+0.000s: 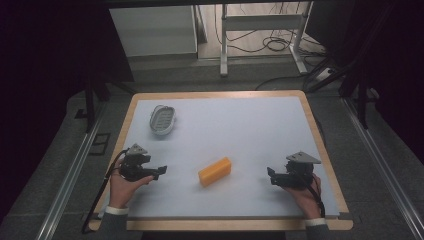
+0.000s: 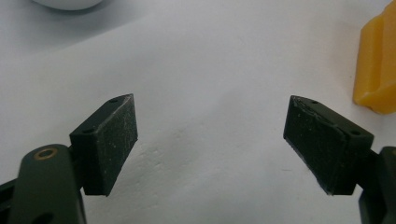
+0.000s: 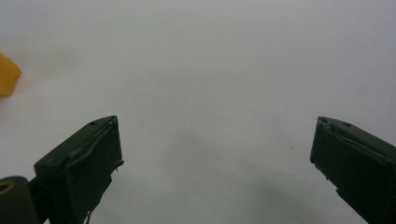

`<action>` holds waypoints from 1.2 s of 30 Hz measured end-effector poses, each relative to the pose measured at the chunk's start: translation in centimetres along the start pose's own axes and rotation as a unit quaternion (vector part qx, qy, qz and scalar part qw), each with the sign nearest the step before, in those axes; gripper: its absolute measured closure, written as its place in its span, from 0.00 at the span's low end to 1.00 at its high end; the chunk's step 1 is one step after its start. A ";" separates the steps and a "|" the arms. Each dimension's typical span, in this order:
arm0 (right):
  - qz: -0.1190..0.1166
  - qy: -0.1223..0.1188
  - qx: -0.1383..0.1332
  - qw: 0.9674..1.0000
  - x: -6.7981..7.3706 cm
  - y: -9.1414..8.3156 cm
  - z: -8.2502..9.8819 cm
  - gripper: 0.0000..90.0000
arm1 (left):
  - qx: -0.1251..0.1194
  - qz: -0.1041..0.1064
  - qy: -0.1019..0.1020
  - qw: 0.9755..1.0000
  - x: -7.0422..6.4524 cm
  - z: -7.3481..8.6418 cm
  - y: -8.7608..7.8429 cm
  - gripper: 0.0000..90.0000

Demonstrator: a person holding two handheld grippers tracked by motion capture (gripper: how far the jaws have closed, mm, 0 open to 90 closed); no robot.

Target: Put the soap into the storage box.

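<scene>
Left claw (image 1: 161, 170) wide open, nothing held; right claw (image 1: 270, 176) wide open too, empty. Orange block (image 1: 215, 171) lies flat on the worktop (image 1: 260, 130) between them, nearer the left claw, ahead and to its right. Looks light, rigid, smooth plastic, maybe slippery; pinch across its long sides. White dish (image 1: 163, 119) sits well beyond the left claw.

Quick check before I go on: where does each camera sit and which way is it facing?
High view: above the near table edge, looking forward and down on the table; shows both hands, left tool, right tool, yellow block, white dish.
Left gripper view: on the left tool, looking along its open jaws at the tabletop; yellow block at right.
Right gripper view: on the right tool, jaws open, over bare tabletop; block corner at left.
Shared: all three see the yellow block.
</scene>
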State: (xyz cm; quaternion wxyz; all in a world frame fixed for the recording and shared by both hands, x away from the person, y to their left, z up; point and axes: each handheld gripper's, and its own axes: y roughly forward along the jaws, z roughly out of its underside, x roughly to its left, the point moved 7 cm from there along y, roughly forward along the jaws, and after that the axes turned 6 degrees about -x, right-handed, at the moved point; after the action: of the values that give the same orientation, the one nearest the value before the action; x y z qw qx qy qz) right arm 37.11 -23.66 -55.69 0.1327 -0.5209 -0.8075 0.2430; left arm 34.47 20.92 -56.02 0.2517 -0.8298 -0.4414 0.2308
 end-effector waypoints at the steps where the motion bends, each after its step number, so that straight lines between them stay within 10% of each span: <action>1: 0.000 0.000 0.000 1.000 0.0 0.0 0.0 0.02 | 0.002 -0.001 0.001 1.000 0.0 0.0 0.0 0.20; 12: -0.025 0.048 -0.031 0.998 -1.2 -1.1 -0.1 0.04 | 0.001 -0.008 0.004 1.000 -0.2 -0.2 -0.4 0.20; 36: 0.010 0.040 -0.032 0.999 -2.6 -1.9 0.4 0.05 | 0.000 0.022 0.032 0.999 -2.5 -4.5 -1.3 0.22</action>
State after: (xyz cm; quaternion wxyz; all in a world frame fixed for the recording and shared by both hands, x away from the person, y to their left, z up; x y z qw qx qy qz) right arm 36.56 -26.77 -54.87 0.1456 -0.5424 -0.8034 0.1976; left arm 35.13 18.42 -51.31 0.2603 -0.8462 -0.4152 0.2093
